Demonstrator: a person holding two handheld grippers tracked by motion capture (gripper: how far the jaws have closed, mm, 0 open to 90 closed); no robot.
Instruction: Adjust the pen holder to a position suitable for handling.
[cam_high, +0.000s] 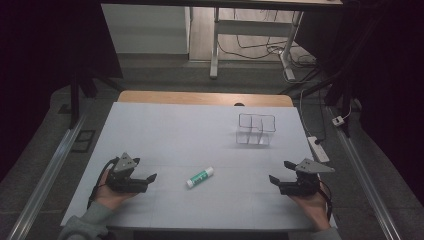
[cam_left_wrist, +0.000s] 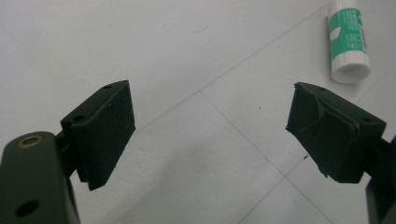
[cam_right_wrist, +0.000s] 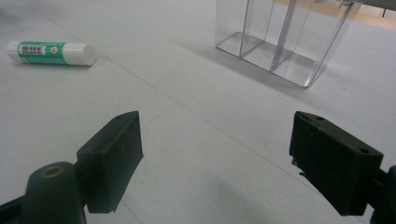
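Nothing of the work was done yet, as we judged it. The white and green glue stick lay on its side on the white table, between our two grippers and apart from both. Our left gripper rested near it with jaws spread wide and empty; our right gripper was also wide open and held nothing. The clear plastic organizer box with compartments stood empty, well apart, toward the far right side. We believed the picking, carrying and placing were all left to do.
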